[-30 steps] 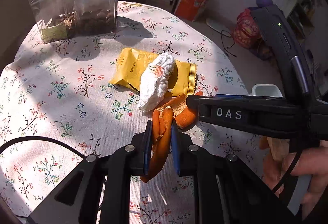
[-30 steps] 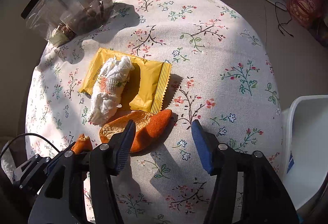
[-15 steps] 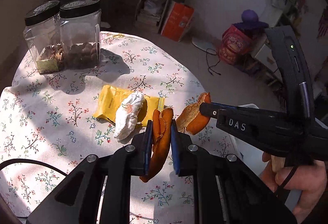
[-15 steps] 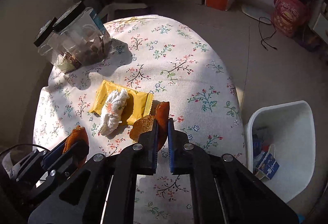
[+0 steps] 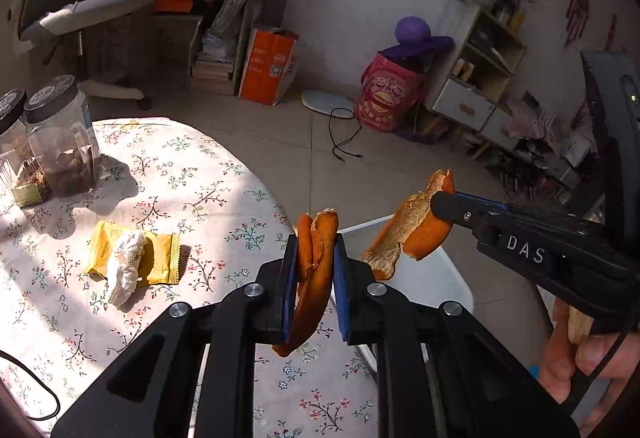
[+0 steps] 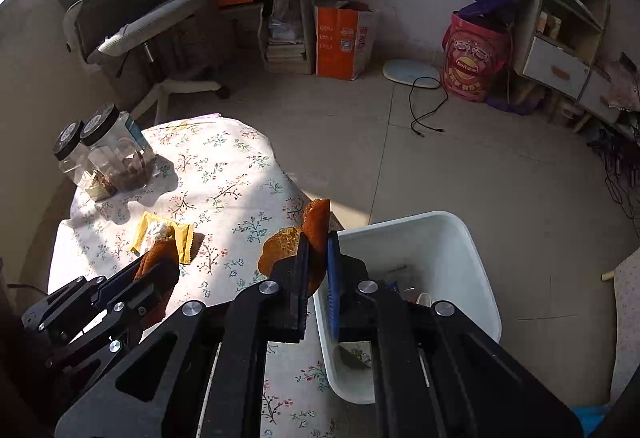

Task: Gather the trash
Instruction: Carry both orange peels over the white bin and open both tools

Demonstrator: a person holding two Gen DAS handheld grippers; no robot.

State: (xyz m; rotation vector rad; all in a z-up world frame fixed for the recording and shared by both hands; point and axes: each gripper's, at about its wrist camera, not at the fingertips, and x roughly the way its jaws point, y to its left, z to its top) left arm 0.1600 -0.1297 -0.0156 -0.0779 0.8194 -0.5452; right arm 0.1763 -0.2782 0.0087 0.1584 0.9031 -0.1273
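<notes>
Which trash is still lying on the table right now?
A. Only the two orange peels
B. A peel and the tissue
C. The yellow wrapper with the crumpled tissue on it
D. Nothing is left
C: the wrapper and tissue lie on the table, while the left claw and right claw each grip a peel.

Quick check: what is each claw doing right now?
Left claw: shut on a folded orange citrus peel strip.
Right claw: shut on a broad curved orange peel piece.

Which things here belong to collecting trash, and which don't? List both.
Job: left tongs gripping narrow orange peel; right tongs gripping broad orange peel; yellow wrapper; crumpled tissue; white bin.
Lying about: two jars; floral tablecloth.
</notes>
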